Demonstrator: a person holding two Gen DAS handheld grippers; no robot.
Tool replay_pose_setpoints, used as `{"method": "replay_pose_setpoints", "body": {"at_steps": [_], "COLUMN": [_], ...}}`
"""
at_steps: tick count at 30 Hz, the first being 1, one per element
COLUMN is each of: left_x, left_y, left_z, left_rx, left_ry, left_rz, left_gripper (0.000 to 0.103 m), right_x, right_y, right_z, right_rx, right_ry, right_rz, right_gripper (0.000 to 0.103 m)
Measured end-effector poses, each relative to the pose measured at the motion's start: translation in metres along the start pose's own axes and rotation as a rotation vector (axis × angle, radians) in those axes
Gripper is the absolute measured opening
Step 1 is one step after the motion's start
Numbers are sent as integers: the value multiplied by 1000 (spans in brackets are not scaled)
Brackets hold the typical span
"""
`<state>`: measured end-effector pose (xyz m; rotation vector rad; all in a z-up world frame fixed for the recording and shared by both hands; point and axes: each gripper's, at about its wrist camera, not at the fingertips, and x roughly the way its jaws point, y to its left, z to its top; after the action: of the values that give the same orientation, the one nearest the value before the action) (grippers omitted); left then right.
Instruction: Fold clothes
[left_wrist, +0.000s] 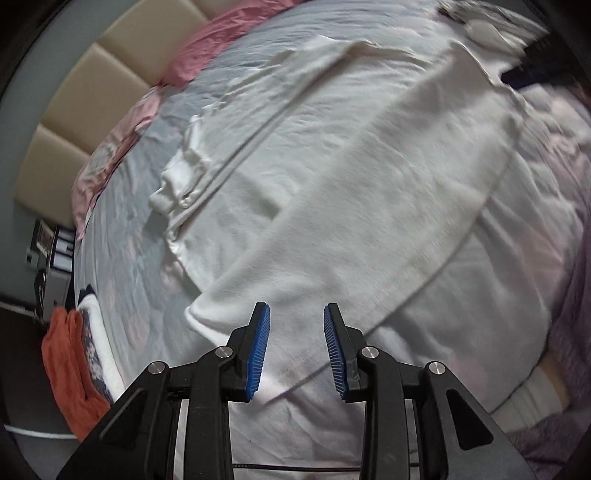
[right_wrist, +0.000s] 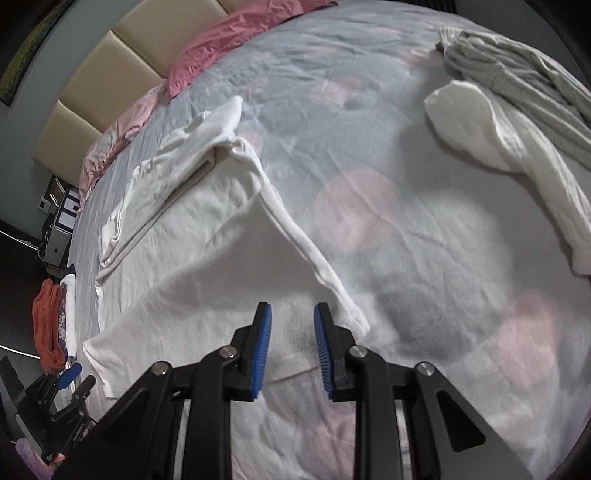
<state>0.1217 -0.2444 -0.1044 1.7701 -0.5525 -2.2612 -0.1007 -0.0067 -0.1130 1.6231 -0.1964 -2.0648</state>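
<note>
A white long-sleeved top (left_wrist: 314, 155) lies spread on the bed, with one sleeve (left_wrist: 351, 221) folded diagonally across its body. My left gripper (left_wrist: 296, 317) is open and empty just above the cuff end of that sleeve. The same top shows in the right wrist view (right_wrist: 207, 236), its other sleeve (right_wrist: 306, 251) running along its right edge. My right gripper (right_wrist: 292, 314) is open and empty above the top's near edge, beside that sleeve's cuff. The left gripper also shows in the right wrist view (right_wrist: 72, 376) at the lower left.
The bed has a grey cover with pink dots (right_wrist: 424, 240) and pink pillows (right_wrist: 229, 40) by a beige headboard (right_wrist: 92, 85). A grey garment (right_wrist: 524, 77) and a white garment (right_wrist: 498, 144) lie at the far right. A stack of folded clothes with an orange one (left_wrist: 66, 365) sits at the left edge.
</note>
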Motion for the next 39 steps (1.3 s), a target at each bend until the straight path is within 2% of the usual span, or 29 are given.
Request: {"method": "replay_pose_setpoints", "body": {"at_steps": [2, 6, 9, 10, 11, 12, 13, 17, 21, 22, 26, 28, 34, 37, 39], "left_x": [6, 23, 38, 42, 46, 50, 51, 55, 53, 54, 59, 62, 50, 36, 29], "left_y": [-20, -52, -61, -60, -60, -58, -54, -44, -35, -32, -16, -10, -15, -8, -1], "left_z": [-4, -19, -28, -28, -29, -29, -28, -25, -24, -24, -21, -21, -11, -9, -16], "left_rx": [125, 336, 400, 397, 393, 382, 360, 292, 242, 226, 150, 123, 124, 74, 30], "left_ry": [43, 125, 172, 179, 185, 190, 191, 189, 179, 180, 189, 198, 151, 95, 61], "left_rz": [-3, 45, 70, 78, 86, 90, 88, 73, 51, 55, 93, 113, 175, 192, 175], "left_gripper": [33, 35, 35, 35, 40, 51, 55, 56, 37, 36, 14, 7, 6, 6, 6], "right_x": [2, 4, 4, 5, 5, 5, 5, 6, 8, 9, 10, 9, 4, -4, -7], "right_y": [-2, -3, -3, -3, -3, -3, -2, 1, 3, 4, 6, 7, 18, 28, 37], "right_z": [-2, -4, -5, -5, -5, -5, -5, -6, -7, -7, -9, -9, -9, -8, -8], "right_rx": [8, 20, 24, 26, 27, 27, 26, 9, -6, -10, -25, -28, -85, -145, -193], "right_ry": [15, 31, 42, 45, 49, 49, 50, 56, 68, 72, 76, 72, 42, 7, -7], "right_rz": [3, 21, 23, 22, 22, 21, 19, 15, 6, 2, -3, -7, 15, 82, 112], "right_gripper": [24, 24, 24, 24, 24, 24, 24, 24, 24, 24, 24, 24, 24, 24, 24]}}
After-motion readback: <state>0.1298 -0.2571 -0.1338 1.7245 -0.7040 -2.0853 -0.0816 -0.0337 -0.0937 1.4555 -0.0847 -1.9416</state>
